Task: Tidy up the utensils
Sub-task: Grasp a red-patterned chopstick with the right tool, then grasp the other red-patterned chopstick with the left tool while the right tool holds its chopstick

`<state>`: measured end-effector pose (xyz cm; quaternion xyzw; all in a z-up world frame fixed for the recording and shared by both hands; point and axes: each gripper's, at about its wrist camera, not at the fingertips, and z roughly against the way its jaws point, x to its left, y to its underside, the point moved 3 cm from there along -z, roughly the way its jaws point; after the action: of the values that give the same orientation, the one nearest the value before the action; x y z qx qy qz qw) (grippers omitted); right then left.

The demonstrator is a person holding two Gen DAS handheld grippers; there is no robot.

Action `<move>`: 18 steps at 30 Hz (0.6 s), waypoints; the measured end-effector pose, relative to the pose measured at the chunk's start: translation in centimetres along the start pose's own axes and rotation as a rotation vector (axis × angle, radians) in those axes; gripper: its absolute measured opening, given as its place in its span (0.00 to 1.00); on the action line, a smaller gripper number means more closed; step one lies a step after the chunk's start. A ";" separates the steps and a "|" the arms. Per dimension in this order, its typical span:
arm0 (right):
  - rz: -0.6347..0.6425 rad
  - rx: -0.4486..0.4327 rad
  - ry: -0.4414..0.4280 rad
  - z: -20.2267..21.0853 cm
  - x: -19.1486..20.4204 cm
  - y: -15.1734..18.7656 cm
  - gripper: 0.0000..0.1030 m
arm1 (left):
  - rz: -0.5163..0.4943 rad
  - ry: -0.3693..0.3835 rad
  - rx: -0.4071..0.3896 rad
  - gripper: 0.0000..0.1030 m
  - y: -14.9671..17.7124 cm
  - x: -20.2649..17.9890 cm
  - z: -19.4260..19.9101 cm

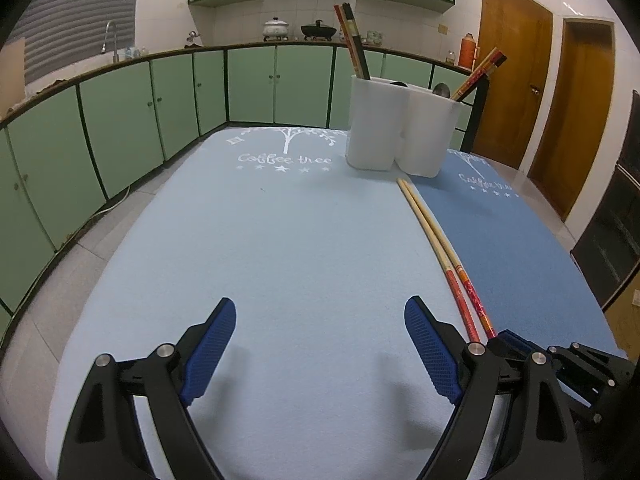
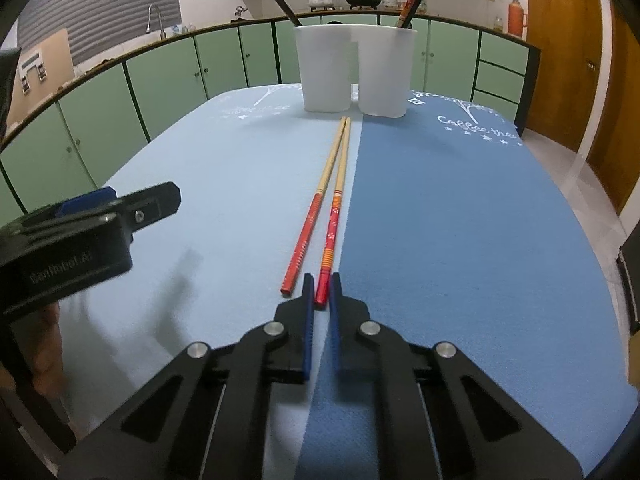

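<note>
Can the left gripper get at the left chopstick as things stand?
Probably yes. The left gripper is open over bare mat, and the left chopstick lies free beside it. The right gripper, closing around the right chopstick, crowds the red ends.

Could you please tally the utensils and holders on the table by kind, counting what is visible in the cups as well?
Chopsticks lying on the mats: 2
Chopsticks standing in the left cup: 2
Chopsticks standing in the right cup: 2
Spoons, bowl just visible in the right cup: 1
White holder cups: 2
Total: 9
</note>
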<state>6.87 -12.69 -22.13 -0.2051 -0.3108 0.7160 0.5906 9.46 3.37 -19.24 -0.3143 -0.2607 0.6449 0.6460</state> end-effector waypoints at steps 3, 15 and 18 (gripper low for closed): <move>-0.022 -0.006 0.005 0.3 -0.6 -0.1 0.05 | -0.003 0.003 0.003 0.82 0.1 -0.5 -0.1; -0.136 -0.022 0.050 1.3 -5.2 0.2 0.05 | -0.055 0.060 0.032 0.79 1.2 -5.5 -0.9; -0.148 -0.029 0.054 1.5 -6.0 0.2 0.05 | -0.064 0.078 0.051 0.76 1.5 -6.4 -1.3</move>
<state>7.03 -18.82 -21.56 -0.2096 -0.3194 0.6599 0.6470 9.24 -3.19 -20.74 -0.3139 -0.2289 0.6176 0.6838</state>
